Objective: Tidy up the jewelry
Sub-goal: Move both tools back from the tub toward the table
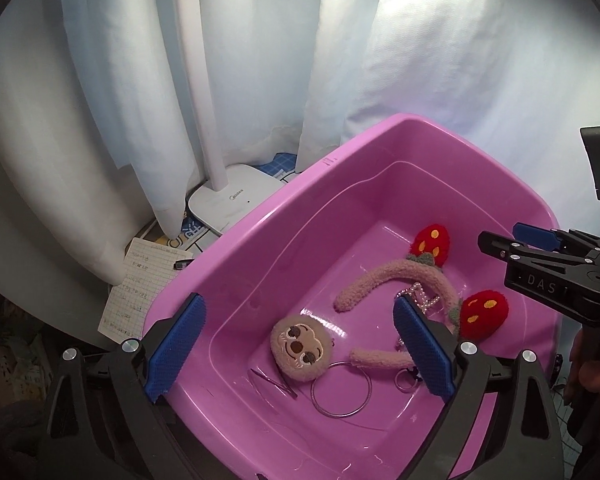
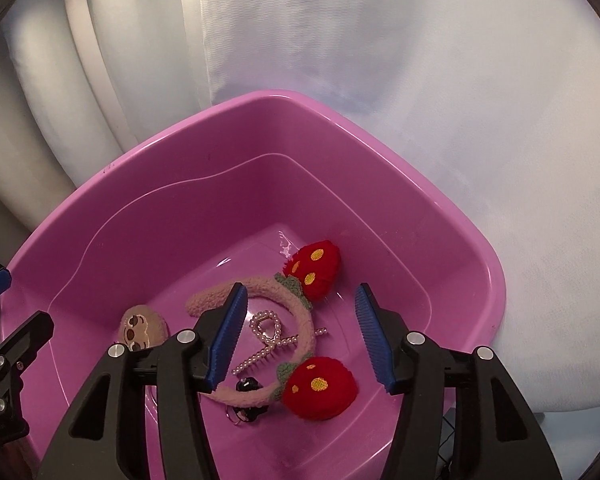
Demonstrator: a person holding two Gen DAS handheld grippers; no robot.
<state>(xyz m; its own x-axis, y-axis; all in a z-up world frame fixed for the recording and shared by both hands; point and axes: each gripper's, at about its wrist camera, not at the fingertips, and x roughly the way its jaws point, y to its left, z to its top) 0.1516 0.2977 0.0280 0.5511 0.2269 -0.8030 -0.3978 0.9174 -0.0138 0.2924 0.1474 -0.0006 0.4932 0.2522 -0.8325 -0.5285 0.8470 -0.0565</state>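
One pink tub (image 1: 236,240) is seen holding one headband (image 2: 300,320) with two strawberries (image 2: 318,388); "Midea" is read on the lamp base (image 1: 236,196). Both grippers, left (image 1: 300,344) and right (image 2: 300,334), are held with fingers apart.

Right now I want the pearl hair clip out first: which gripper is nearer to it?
Right, I judge. The right gripper hangs over the pearl hair clip, which shows between its open fingers. The left gripper hovers nearer the sloth plush.

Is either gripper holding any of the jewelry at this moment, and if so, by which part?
Nothing is held. The left gripper and right gripper both hang open above the pink bin, their pads bare.
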